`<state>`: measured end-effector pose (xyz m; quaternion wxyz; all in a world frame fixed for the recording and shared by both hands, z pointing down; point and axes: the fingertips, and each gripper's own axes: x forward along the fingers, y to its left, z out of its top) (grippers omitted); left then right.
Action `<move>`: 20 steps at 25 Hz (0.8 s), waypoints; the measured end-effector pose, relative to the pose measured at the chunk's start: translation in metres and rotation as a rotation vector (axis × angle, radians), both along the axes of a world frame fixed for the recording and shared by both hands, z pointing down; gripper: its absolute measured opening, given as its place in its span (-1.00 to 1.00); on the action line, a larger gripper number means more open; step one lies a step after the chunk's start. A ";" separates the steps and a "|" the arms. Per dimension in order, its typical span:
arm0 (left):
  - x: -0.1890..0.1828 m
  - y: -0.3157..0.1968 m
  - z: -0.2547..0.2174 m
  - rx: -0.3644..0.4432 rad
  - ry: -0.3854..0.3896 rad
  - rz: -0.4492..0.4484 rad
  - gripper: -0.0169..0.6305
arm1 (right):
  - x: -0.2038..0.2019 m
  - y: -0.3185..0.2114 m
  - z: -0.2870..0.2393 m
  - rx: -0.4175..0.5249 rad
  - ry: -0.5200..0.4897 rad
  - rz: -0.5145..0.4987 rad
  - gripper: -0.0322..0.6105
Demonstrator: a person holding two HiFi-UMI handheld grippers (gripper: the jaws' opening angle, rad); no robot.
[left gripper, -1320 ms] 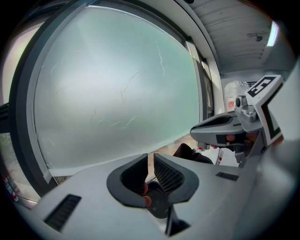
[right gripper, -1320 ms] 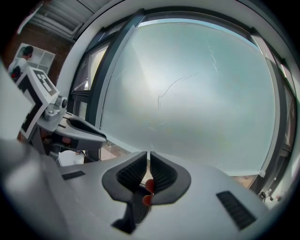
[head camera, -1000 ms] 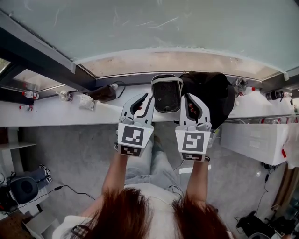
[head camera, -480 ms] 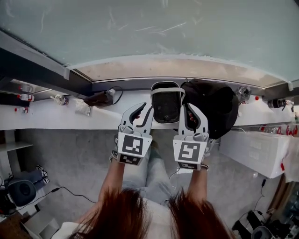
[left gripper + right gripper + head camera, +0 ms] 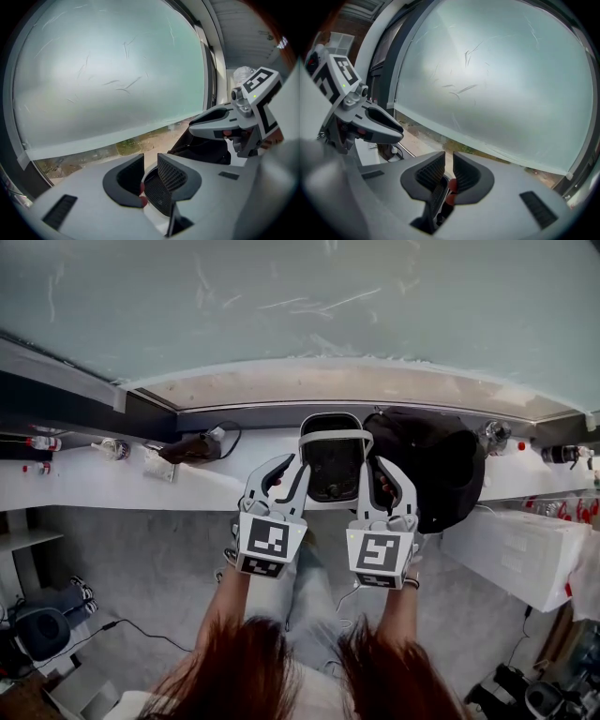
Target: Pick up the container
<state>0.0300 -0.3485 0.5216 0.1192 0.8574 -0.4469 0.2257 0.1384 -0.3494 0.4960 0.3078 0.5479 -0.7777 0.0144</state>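
The container is a black mesh bin with a white rim and handle, over the white ledge below the window. My left gripper is shut on its left wall, and my right gripper is shut on its right wall. In the left gripper view the mesh wall runs between the nearly closed jaws of the left gripper. The right gripper view shows the same: the container's mesh is pinched in the right gripper.
A black bag lies on the ledge right of the container, touching it. A brown object with a cable and small bottles sit at the left. A white box stands lower right. A frosted window rises behind.
The container and both grippers sit a little lower in the head view, and the view has shifted. Both grippers have kept their hold on the container's walls.
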 end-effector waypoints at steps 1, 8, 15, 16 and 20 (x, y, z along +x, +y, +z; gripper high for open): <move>0.001 -0.003 0.002 -0.008 0.000 -0.001 -0.71 | 0.000 -0.002 0.004 -0.006 0.002 -0.002 -0.73; 0.004 -0.016 0.028 -0.025 -0.010 0.011 -0.70 | 0.003 -0.019 0.029 -0.044 0.039 -0.015 -0.68; 0.004 -0.024 0.063 -0.044 -0.069 0.035 -0.70 | 0.010 -0.031 0.062 -0.102 0.106 -0.010 -0.64; 0.004 -0.026 0.067 -0.047 -0.073 0.037 -0.70 | 0.011 -0.032 0.066 -0.106 0.110 -0.008 -0.64; 0.005 -0.033 0.082 -0.061 -0.068 0.037 -0.70 | 0.014 -0.038 0.082 -0.121 0.129 -0.007 -0.62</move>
